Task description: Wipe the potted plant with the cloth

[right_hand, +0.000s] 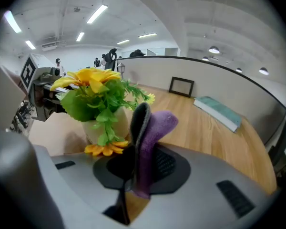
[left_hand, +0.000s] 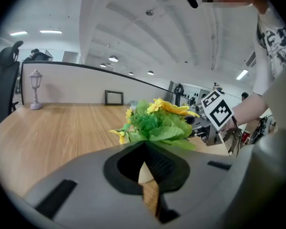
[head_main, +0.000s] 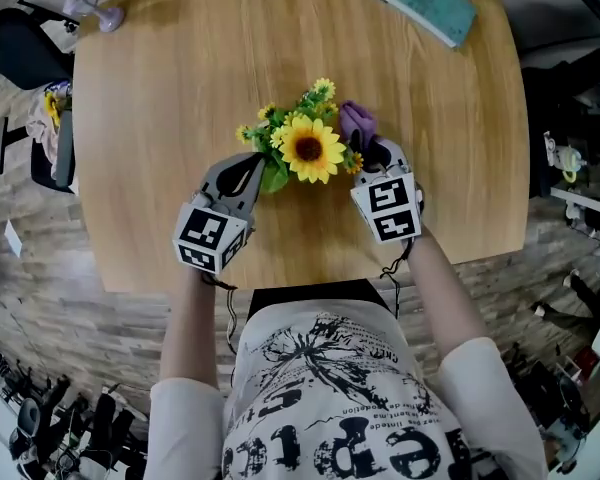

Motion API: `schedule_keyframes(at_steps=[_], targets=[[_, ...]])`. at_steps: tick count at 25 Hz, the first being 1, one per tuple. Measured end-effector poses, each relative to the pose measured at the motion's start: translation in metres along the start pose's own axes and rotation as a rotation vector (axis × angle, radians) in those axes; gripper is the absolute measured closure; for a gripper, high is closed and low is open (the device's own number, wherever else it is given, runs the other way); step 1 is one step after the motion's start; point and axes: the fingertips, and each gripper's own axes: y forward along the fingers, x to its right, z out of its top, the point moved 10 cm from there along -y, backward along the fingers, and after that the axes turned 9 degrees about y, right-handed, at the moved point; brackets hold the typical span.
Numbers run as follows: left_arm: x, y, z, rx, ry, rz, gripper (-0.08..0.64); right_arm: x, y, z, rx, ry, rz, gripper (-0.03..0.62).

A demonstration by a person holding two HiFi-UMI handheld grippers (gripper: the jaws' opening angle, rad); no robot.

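The potted plant stands mid-table: a big sunflower, small yellow blooms and green leaves in a cream pot. My left gripper sits just left of it, jaws shut with nothing between them; in the left gripper view the leaves rise right ahead of the tips. My right gripper is at the plant's right side, shut on a purple cloth. In the right gripper view the cloth sticks up from the jaws, close beside the pot and foliage.
A teal book lies at the table's far right corner, and a small lamp ornament at the far left. A picture frame leans on the partition behind. An office chair stands off the table's left edge.
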Motion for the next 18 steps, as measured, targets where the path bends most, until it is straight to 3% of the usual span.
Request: schedule_keyframes(at_steps=[6,18], targets=[[-0.002,-0.002,-0.003,0.040,-0.093,0.009,0.557,-0.016,0.016,0.002,-0.017,-0.037,0.085,0.517],[-0.004,-0.001,-0.004,0.057,-0.081,-0.014,0.558,-0.026,0.027,0.003,-0.025,-0.111,0.155,0.515]])
